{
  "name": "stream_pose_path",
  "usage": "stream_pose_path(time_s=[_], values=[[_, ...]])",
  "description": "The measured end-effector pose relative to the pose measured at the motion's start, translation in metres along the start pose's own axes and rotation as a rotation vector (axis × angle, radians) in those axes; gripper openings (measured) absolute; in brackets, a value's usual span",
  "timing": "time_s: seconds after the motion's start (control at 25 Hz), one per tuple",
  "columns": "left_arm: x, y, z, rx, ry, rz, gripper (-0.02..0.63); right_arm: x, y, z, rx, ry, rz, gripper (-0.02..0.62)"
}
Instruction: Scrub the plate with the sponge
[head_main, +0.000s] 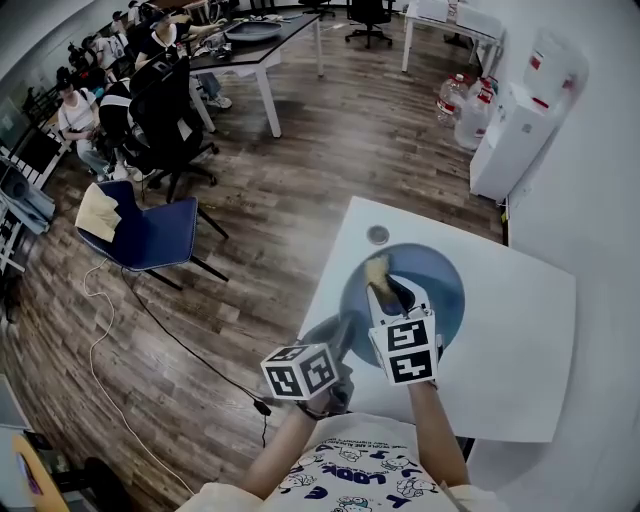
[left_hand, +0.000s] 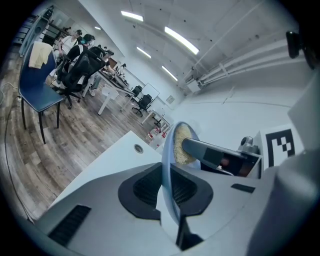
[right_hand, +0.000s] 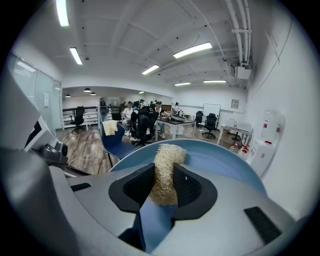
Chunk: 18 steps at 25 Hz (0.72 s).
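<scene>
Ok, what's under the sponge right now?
The blue plate lies under the sponge, which the right gripper holds against it. The patch of plate directly beneath is covered, so any dirt there cannot be seen.

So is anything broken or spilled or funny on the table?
No, nothing stands out. The round blue plate sits on the white table, its rim pinched by the left gripper. The right gripper holds the straw-coloured fibre sponge against it. No spill or crack shows.
</scene>
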<state>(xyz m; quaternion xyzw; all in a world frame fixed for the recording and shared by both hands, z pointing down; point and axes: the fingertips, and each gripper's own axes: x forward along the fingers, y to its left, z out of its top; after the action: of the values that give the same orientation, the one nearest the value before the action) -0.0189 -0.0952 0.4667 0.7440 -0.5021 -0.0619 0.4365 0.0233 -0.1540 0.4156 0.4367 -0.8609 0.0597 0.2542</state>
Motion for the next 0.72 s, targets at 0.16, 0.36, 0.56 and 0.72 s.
stream_pose_path(time_s=[0.16,0.36,0.56,0.72], values=[[0.001,-0.002,0.001,-0.008,-0.002,-0.001,0.026,0.000,0.007,-0.001,-0.024,0.007,0.027,0.118],[0.001,0.001,0.002,-0.020,-0.003,-0.002,0.026,0.001,0.018,-0.005,-0.047,0.016,0.060,0.118],[0.001,0.003,0.004,-0.027,-0.003,0.003,0.026,0.001,0.030,-0.010,-0.078,0.022,0.100,0.118],[0.002,0.007,0.002,-0.038,-0.002,0.005,0.026,0.003,0.037,-0.015,-0.107,0.032,0.115,0.118]])
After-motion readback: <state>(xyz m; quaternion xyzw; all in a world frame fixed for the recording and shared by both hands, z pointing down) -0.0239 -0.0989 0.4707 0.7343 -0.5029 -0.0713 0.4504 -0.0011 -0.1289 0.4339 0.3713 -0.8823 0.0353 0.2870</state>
